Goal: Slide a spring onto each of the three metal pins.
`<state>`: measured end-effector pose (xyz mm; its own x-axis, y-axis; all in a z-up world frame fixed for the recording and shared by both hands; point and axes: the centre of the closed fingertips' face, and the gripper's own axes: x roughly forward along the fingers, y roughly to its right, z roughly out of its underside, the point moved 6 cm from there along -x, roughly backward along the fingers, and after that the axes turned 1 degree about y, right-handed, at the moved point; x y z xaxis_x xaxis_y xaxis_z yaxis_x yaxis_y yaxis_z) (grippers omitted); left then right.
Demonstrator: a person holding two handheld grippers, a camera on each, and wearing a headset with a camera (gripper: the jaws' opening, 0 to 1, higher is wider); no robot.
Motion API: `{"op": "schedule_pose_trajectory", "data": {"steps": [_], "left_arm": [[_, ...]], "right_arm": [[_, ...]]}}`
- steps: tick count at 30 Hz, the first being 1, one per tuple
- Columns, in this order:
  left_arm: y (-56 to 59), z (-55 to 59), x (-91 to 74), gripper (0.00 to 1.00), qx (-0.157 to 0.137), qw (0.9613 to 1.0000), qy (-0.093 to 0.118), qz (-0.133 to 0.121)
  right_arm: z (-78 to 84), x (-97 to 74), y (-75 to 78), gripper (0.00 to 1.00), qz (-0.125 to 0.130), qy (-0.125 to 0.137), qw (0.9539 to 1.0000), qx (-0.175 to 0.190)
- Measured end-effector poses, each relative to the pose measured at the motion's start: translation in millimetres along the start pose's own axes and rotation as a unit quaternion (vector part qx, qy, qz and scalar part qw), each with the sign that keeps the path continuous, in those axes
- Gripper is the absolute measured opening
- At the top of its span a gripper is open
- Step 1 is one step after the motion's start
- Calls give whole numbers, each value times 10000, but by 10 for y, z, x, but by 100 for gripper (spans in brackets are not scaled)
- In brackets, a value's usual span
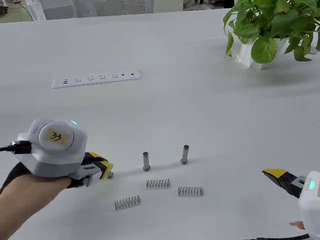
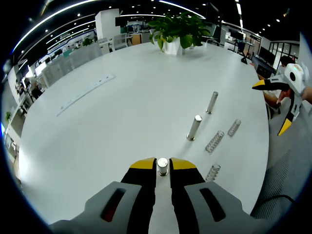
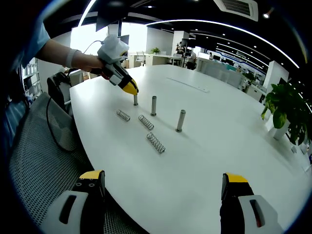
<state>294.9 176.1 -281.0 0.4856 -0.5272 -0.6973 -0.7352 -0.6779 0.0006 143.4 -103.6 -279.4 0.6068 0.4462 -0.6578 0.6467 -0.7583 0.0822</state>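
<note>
In the head view the left gripper (image 1: 108,173) sits at lower left, its jaws closed around one upright pin (image 1: 110,175). A second pin (image 1: 146,161) and a third pin (image 1: 185,154) stand at centre, with three springs (image 1: 158,183) lying just below them on the white table (image 1: 200,100). The left gripper view shows the held pin's top pinched between the yellow tips. In the right gripper view the right gripper (image 3: 164,176) spreads wide across the bottom, holding nothing.

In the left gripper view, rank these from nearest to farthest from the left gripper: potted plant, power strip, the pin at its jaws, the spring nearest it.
1. pin, between the jaws.
2. spring, just to its right.
3. power strip, far left.
4. potted plant, top, across the table.
</note>
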Motion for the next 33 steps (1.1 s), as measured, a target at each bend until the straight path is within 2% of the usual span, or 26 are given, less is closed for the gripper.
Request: {"op": "schedule_pose_trajectory", "data": {"steps": [4,8,18,22,33], "left_arm": [[0,-9,9,11,4,10000,28,19],[2,-16,5,24,26,10000,66,1],[58,-3,-53,43,-28,9995,282,112],[83,28,-85,57,-141,9991,302,272],[79,154,-300,96,-326,9960,705,436]], "right_arm": [[-1,2,-1,100,-4,2,10000,-3],[1,0,0,100,2,-1,10000,-6],[-14,6,-9,100,-16,4,10000,-37],[-29,12,-13,100,-33,4,10000,-66],[-46,26,-2,100,-148,-64,9997,-175]]}}
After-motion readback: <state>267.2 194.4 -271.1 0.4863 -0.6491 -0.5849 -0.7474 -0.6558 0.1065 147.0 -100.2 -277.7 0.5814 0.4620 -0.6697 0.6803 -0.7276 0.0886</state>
